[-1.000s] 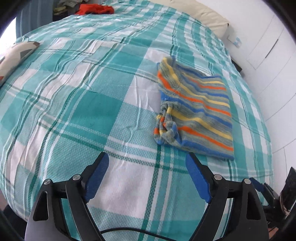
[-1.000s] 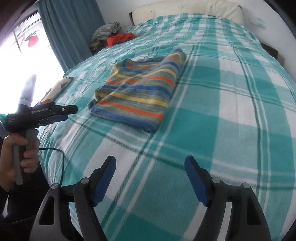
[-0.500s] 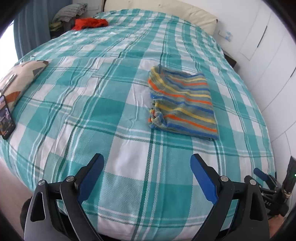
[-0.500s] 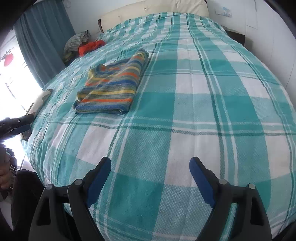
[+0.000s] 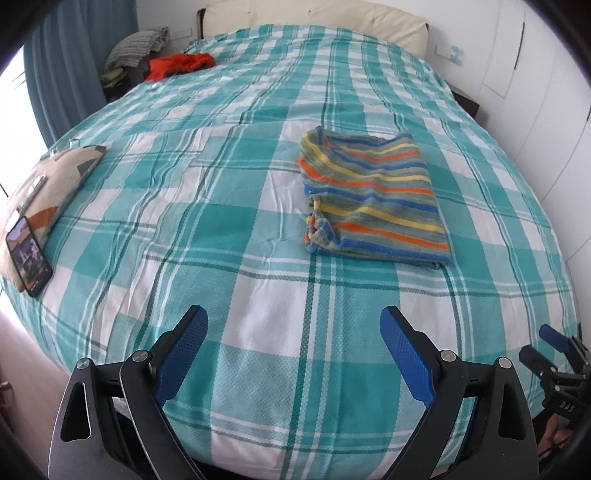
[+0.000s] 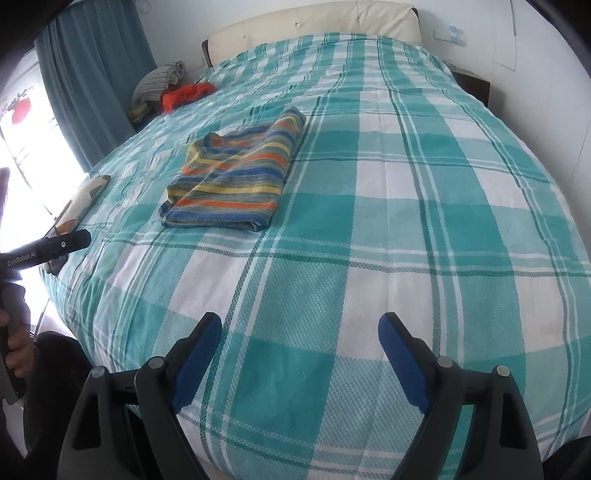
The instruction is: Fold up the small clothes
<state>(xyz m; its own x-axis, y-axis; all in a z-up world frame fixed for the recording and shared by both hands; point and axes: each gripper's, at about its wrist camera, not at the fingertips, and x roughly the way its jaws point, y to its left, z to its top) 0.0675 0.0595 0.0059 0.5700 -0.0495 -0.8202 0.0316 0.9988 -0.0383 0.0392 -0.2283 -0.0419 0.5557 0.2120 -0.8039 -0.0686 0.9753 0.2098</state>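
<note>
A small striped garment [image 5: 373, 195], in blue, orange, yellow and grey, lies folded into a flat rectangle on the teal checked bedspread [image 5: 221, 229]. It also shows in the right wrist view [image 6: 236, 181], left of centre. My left gripper [image 5: 293, 328] is open and empty, held back over the near edge of the bed, well short of the garment. My right gripper [image 6: 299, 332] is open and empty too, over the near edge and to the right of the garment. The right gripper's body [image 5: 557, 373] shows at the left view's lower right.
A phone [image 5: 28, 254] and a patterned cushion [image 5: 55, 177] lie at the bed's left edge. An orange cloth [image 5: 177, 64] and a pile of clothes [image 5: 136, 46] sit at the far left corner. A cream headboard [image 5: 314, 14], curtain and white wall panels surround the bed.
Both grippers have drawn back from the folded garment toward the foot of the bed, so more of the bed shows. The garment has not moved. Both stay open.
</note>
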